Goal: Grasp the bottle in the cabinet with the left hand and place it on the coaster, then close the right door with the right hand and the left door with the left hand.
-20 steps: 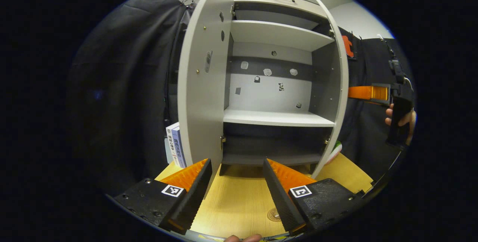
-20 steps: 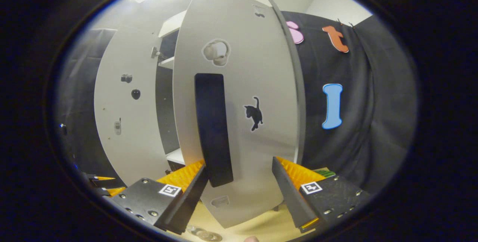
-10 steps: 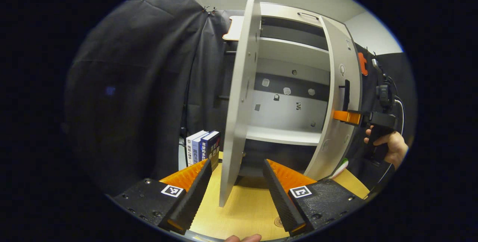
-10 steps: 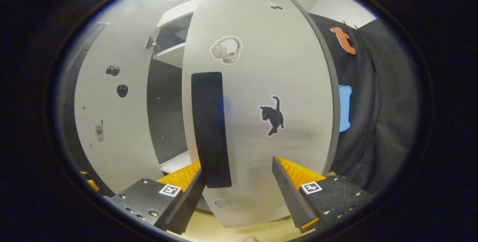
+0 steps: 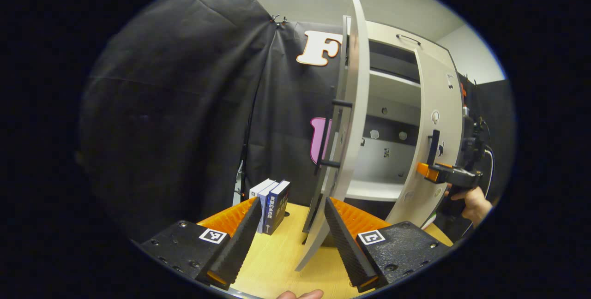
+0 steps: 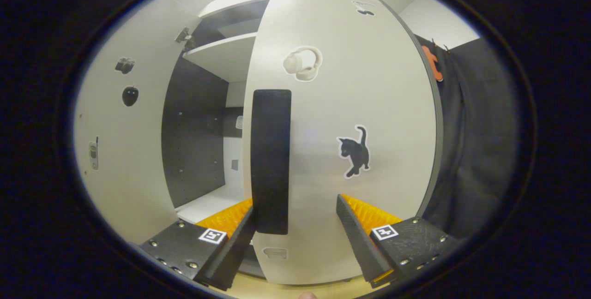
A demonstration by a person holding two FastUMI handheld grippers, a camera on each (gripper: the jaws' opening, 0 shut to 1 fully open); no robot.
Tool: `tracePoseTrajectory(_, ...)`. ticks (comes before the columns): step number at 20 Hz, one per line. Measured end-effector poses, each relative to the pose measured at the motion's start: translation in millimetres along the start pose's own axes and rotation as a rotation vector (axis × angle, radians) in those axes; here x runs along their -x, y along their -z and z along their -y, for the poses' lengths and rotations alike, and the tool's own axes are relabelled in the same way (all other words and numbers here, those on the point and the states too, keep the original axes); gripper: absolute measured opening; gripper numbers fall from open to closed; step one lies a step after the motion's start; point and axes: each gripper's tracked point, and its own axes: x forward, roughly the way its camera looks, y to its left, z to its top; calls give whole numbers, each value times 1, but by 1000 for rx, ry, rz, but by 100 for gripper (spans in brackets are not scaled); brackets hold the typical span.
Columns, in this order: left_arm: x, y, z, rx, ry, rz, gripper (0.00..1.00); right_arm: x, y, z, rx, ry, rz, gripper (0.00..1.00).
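Pale grey board makes up the tall cabinet (image 5: pixel 392 119) that stands on the light wooden desk (image 5: pixel 277 257), both of its doors partly open. In the left gripper view the left tongs (image 5: pixel 288 234) have their fingers spread apart and hold nothing; the bottom edge of the grey left door (image 5: pixel 353 119) stands between them, seen nearly edge-on, with its thin black bar handle (image 5: pixel 325 144) facing toward 9 o'clock. At 10 o'clock of those tongs, a short row of upright books with white and dark blue spines (image 5: pixel 271 200) stands on the desk. Toward 3 o'clock the grey right door (image 5: pixel 436 137) is swung partway across the opening, and the right tongs sit at its black handle, held by a person's hand (image 5: pixel 471 202).

In the right gripper view the right tongs (image 6: pixel 295 230) are spread wide with the broad black vertical handle (image 6: pixel 271 160) just beside the left finger, not clamped. A black cat sticker (image 6: pixel 354 150) sits at 3 o'clock of the handle, a headphone sticker (image 6: pixel 302 63) at 12 o'clock. A white shelf (image 6: pixel 221 54) shows through the gap. I cannot make out the bottle or coaster.
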Motion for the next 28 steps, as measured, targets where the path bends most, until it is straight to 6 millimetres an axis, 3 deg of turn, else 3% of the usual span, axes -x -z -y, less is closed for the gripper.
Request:
tracePoseTrajectory(3, -11, -17, -6, 8, 23, 9, 88, -9, 0, 0, 1, 45, 10, 94)
tracePoseTrajectory(5, -20, -26, -4, 4, 47, 15, 88, -12, 0, 0, 5, 66, 19, 99)
tracePoseTrajectory(7, -29, -28, 1, -8, 88, 4, 88, -15, 1, 1, 6, 85, 25, 95)
tracePoseTrajectory(8, -33, -28, 2, -23, 102, -3, 88, -15, 1, 1, 8, 92, 28, 100)
tracePoseTrajectory(11, -43, -35, 1, -74, 109, 17, 88, -16, 1, 1, 18, 105, 30, 100)
tracePoseTrajectory(16, -52, -32, 14, -98, 156, 9, 88, -17, 3, 2, 20, 104, 23, 100)
tracePoseTrajectory(23, -58, -30, 17, -160, 199, -5, 88, -16, 6, 0, -18, 56, -30, 100)
tracePoseTrajectory(28, -54, -30, 35, -177, 249, -9, 88, 21, 10, 3, -81, 10, -59, 100)
